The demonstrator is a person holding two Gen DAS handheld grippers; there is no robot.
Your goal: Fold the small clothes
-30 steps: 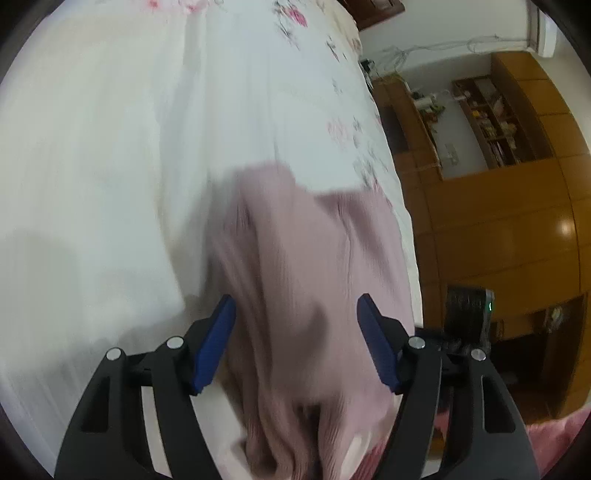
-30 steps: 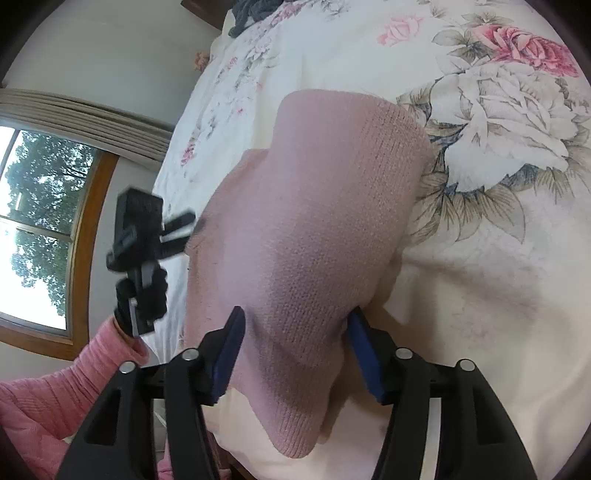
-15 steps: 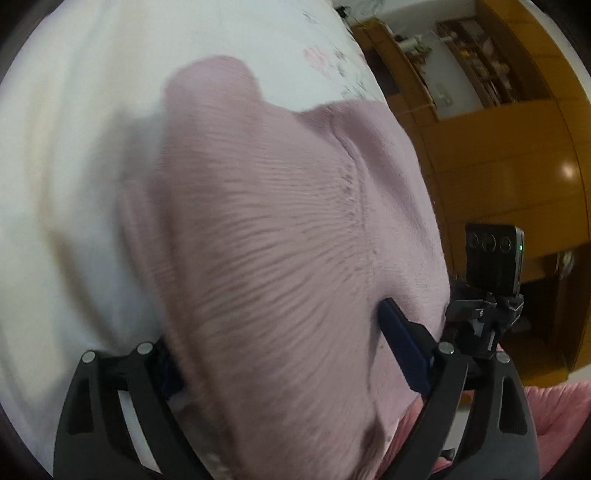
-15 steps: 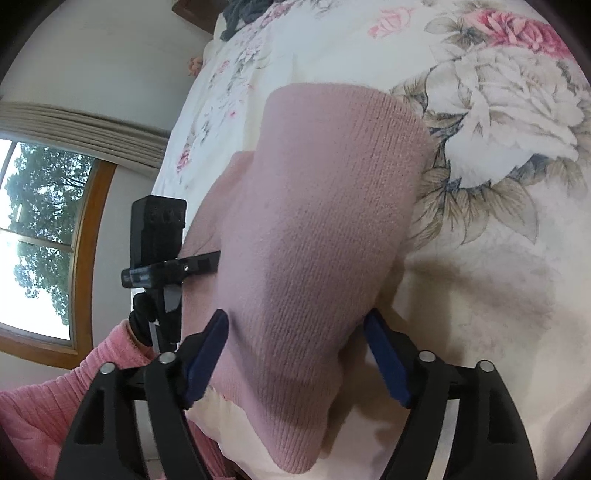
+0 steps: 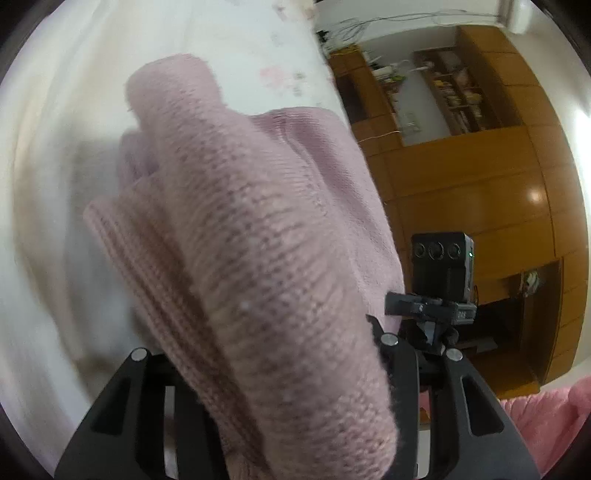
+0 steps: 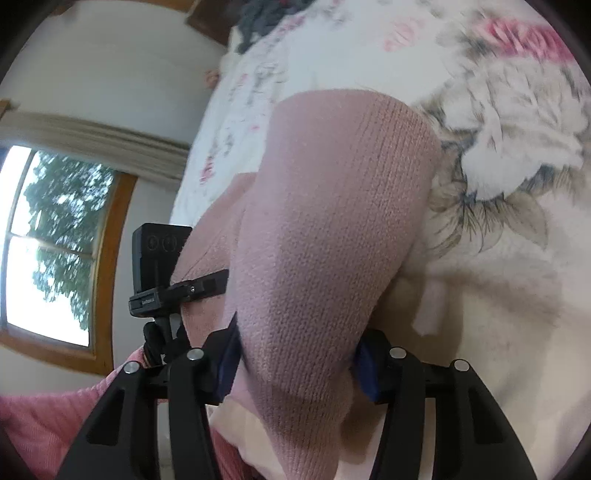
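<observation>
A pink knit garment (image 5: 258, 240) is bunched up off the floral bedspread (image 5: 55, 184) and fills the left wrist view. It drapes over my left gripper (image 5: 295, 350), whose pads are hidden under the knit while its arms are drawn in against the cloth. In the right wrist view the same garment (image 6: 325, 221) rises in a thick fold. My right gripper (image 6: 297, 360) is shut on that fold, with one blue pad (image 6: 229, 354) pressed against each side. The two grippers hold the near edge side by side.
The bedspread (image 6: 498, 277) extends to the right. A wooden wardrobe and shelves (image 5: 480, 184) stand beyond the bed's edge. A window (image 6: 48, 240) is on the left wall. Dark clothing (image 6: 258, 18) lies at the bed's far end. The person's pink sleeve (image 6: 44, 424) is close.
Both grippers' jaws were wide around the garment's edge and have closed in on it. The pink knit has risen off the bed towards both cameras.
</observation>
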